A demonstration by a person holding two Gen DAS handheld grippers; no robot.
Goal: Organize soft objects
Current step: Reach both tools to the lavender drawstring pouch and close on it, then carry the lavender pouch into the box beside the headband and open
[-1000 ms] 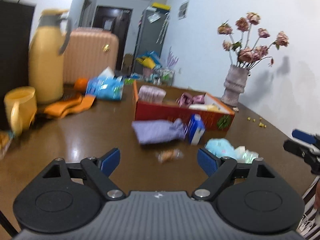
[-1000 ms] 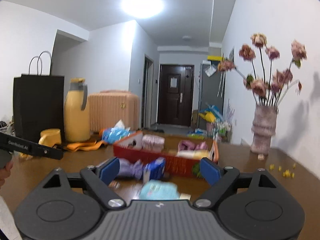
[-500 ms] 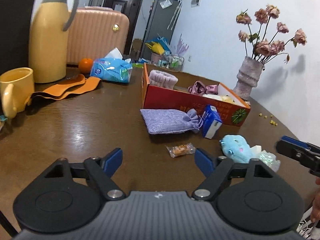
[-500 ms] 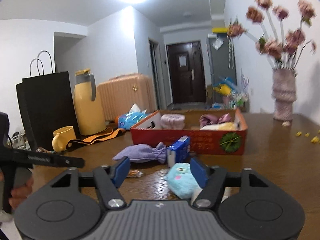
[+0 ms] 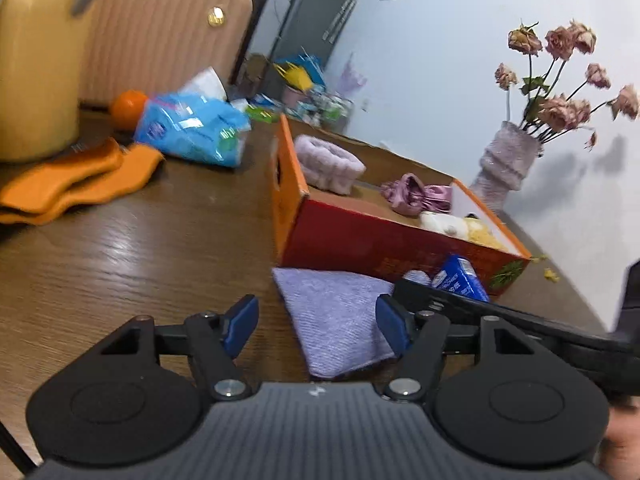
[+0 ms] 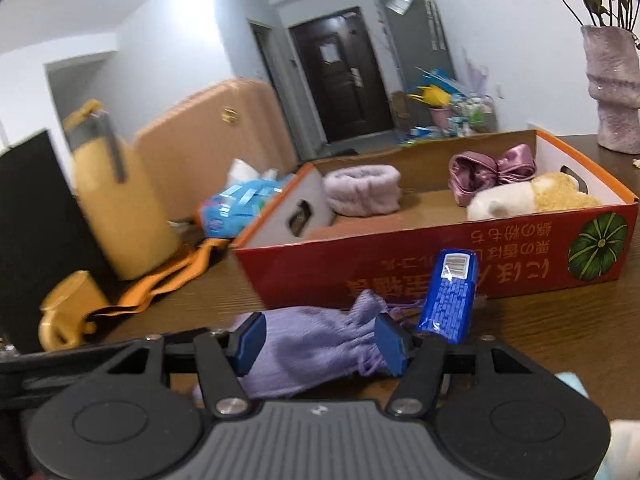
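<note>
A lilac drawstring pouch (image 5: pixel 340 316) lies on the brown table in front of a red cardboard box (image 5: pixel 360 240). My left gripper (image 5: pixel 316 326) is open, with the pouch's flat end between its fingers. My right gripper (image 6: pixel 320 342) is open around the pouch's (image 6: pixel 312 344) gathered neck end. The box (image 6: pixel 440 268) holds a pink fluffy band (image 6: pixel 362 188), a purple satin bow (image 6: pixel 492 168) and a cream and yellow plush (image 6: pixel 532 200). The right gripper's arm (image 5: pixel 520 324) crosses the left wrist view at right.
A blue carton (image 6: pixel 452 296) leans against the box front. A blue tissue pack (image 5: pixel 192 128), an orange (image 5: pixel 128 106), orange cloth (image 5: pixel 72 180), a yellow jug (image 6: pixel 120 200) and a yellow mug (image 6: pixel 68 312) lie at left. A vase of dried roses (image 5: pixel 508 164) stands at back right.
Both grippers have moved forward and down to the lilac pouch, one at each end. The blue plush toy and snack wrapper have dropped out of the left view.
</note>
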